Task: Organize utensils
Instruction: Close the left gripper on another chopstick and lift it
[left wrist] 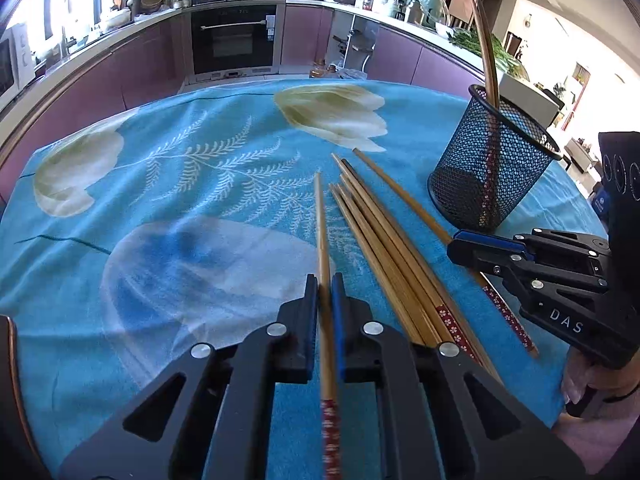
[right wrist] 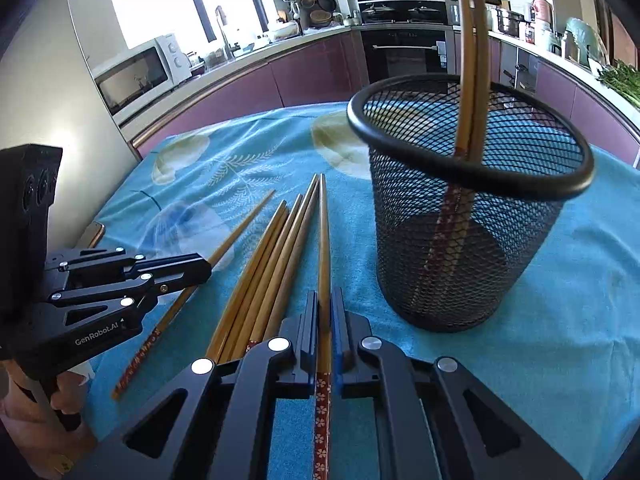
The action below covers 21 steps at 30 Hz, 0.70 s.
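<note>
My left gripper (left wrist: 325, 292) is shut on a single wooden chopstick (left wrist: 320, 216) that lies on the blue flowered cloth, left of a bundle of several chopsticks (left wrist: 380, 252). In its own view my right gripper (right wrist: 325, 312) is shut on another chopstick (right wrist: 323, 240), the rightmost one, next to the bundle (right wrist: 272, 264). Each gripper shows in the other's view: the right gripper (left wrist: 460, 246) at the right, the left gripper (right wrist: 206, 270) at the left. A black mesh cup (right wrist: 460, 260) stands upright on the right with two chopsticks (right wrist: 470, 60) leaning in it; the cup (left wrist: 492, 168) also shows from the left.
The blue cloth (left wrist: 160, 200) covers the table up to its far edge. Behind it run purple kitchen cabinets, an oven (left wrist: 234, 36) and a microwave (right wrist: 136, 74). A person's hand (right wrist: 24, 412) holds the left gripper at the near table edge.
</note>
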### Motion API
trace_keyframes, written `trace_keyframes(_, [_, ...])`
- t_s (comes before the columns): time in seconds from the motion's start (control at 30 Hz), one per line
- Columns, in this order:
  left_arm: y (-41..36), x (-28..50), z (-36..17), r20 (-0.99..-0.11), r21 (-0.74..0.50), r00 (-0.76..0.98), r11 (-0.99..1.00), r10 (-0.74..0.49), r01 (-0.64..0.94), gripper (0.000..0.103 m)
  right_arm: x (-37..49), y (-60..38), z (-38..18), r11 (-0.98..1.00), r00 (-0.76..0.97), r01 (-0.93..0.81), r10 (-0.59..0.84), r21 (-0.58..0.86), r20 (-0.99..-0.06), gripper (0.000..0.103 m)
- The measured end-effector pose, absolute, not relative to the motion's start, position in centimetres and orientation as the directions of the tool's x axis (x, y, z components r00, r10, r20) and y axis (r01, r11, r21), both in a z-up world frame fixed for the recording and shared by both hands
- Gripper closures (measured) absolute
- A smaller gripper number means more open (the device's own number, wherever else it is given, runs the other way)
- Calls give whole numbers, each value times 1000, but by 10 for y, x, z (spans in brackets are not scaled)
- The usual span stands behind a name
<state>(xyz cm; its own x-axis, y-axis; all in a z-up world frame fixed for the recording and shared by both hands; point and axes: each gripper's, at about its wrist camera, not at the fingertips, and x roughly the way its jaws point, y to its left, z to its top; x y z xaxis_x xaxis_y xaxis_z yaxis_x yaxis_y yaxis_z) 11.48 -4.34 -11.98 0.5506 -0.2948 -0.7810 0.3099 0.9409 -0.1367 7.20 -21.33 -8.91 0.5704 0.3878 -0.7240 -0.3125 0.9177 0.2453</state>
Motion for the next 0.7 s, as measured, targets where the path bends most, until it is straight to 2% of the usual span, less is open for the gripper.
trace_keyframes(0.27, [-47, 96, -110, -763, -149, 543, 913, -350, 379, 95, 63, -200, -81, 867, 527, -426, 469, 257, -709, 97])
trace_keyframes(0.7, [-55, 103, -126, -807, -99, 492, 897, -326, 431, 92, 71, -187, -95, 883, 490, -434, 399, 180, -775, 95])
